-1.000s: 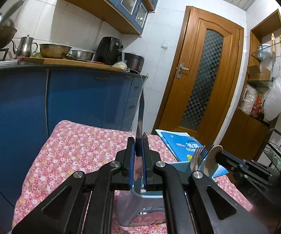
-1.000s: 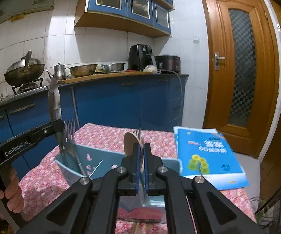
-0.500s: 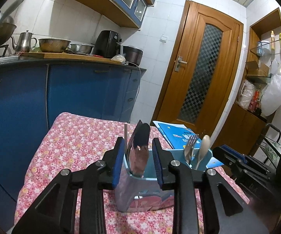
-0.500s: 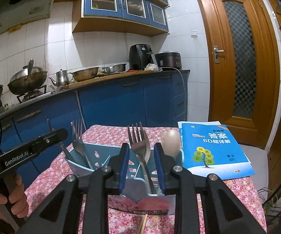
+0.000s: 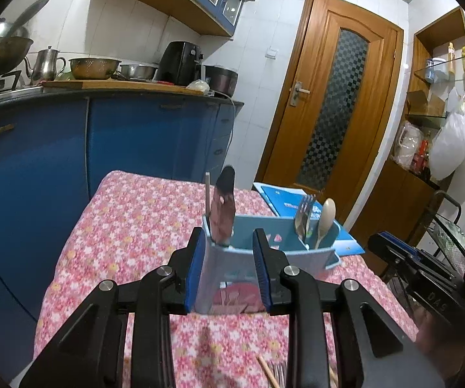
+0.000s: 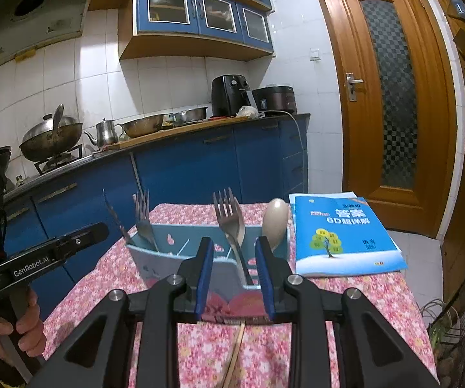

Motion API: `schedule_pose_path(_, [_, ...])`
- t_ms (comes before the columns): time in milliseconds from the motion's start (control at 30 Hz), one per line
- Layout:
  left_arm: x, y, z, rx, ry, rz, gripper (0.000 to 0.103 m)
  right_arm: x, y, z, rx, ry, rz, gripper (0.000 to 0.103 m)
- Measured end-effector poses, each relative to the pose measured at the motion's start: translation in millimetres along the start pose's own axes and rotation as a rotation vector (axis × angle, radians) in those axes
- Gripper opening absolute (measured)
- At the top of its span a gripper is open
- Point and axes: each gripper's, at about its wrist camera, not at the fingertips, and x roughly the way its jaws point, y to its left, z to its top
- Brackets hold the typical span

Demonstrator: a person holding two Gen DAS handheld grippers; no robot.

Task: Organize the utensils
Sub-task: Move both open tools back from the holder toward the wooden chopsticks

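A light-blue utensil caddy [image 6: 167, 252] stands on the pink floral tablecloth [image 6: 329, 323]. Its right compartment holds a metal fork [image 6: 229, 216] and a pale spoon [image 6: 276, 220]. My right gripper [image 6: 235, 242] is open just in front of it, and the fork's handle stands free between the pads. Its left compartment holds a second fork [image 6: 142, 216] and a thin blade [image 6: 114, 213]. My left gripper [image 5: 228, 236] is open in front of the caddy [image 5: 277, 249], with nothing pressed between its pads. A broad shiny utensil [image 5: 224, 207] stands beyond it.
A blue booklet [image 6: 342, 232] lies right of the caddy. A wooden chopstick [image 6: 237, 346] lies on the cloth beneath my right gripper. Blue kitchen cabinets [image 6: 200, 168] run behind the table, a wooden door [image 6: 390, 97] stands at the back right, and a wire rack [image 5: 449, 229] stands at the right.
Both grippers were shut on utensils above the caddy and have opened. The utensils now stand free in the caddy's compartments. Both grippers have drawn back from it.
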Motion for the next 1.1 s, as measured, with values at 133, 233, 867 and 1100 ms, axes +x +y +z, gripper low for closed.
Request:
schedule_pose_path(133, [-8.6,-2.4,-7.9,0.006,0.026,0.01,0.03,-9.2,2.2,-6.7,0.005,0.012,-0.003,0.03])
schedule_pose_path(233, [-14.5,-3.3,-14.6,0.007,0.043,0.008,0.03,-14.7,4.8,-12.1,0.006,0.025,-0.001,0.03])
schedule_pose_path(867, [-38.0,-12.6,-61.7,-0.03,0.186,0.041,0.03,-46.4,15.1,-61.2,0.031,0.136,-0.004,0.031])
schedule_pose_path(1100, [-40.6,-19.3,-79.6,-0.032,0.254,0.039,0.03,-60.9,13.1,-75.4,0.034,0.159,-0.015,0.031])
